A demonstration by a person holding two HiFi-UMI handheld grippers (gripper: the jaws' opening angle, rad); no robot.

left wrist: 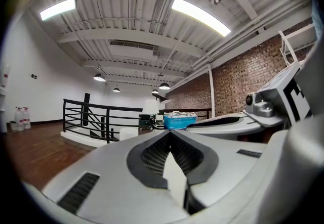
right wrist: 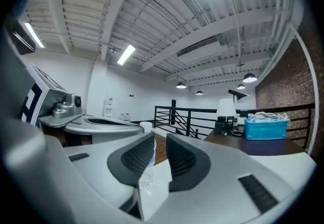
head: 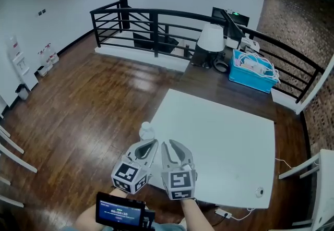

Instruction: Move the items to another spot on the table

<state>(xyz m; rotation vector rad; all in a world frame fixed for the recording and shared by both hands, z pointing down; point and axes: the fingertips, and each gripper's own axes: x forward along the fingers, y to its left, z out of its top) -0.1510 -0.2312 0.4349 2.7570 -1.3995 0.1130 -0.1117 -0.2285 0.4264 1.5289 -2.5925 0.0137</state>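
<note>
tongs: 2, side by side at the near edge of 1 white worktop (head: 224, 136) | left tongs (left wrist: 170, 133): pressed together; empty | right tongs (right wrist: 160, 137): narrow gap; nothing in it | bottle (head: 146, 132): 1; clear, white cap; upright at worktop's left edge, just beyond left tongs | small round thing (head: 259, 191): 1; right front corner

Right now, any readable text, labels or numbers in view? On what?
Handheld screen: a row of digits, too blurred to read.
Cubes on left gripper and right gripper: square marker patterns, no words.
Bottle: no legible label.
Nothing else readable.
</note>
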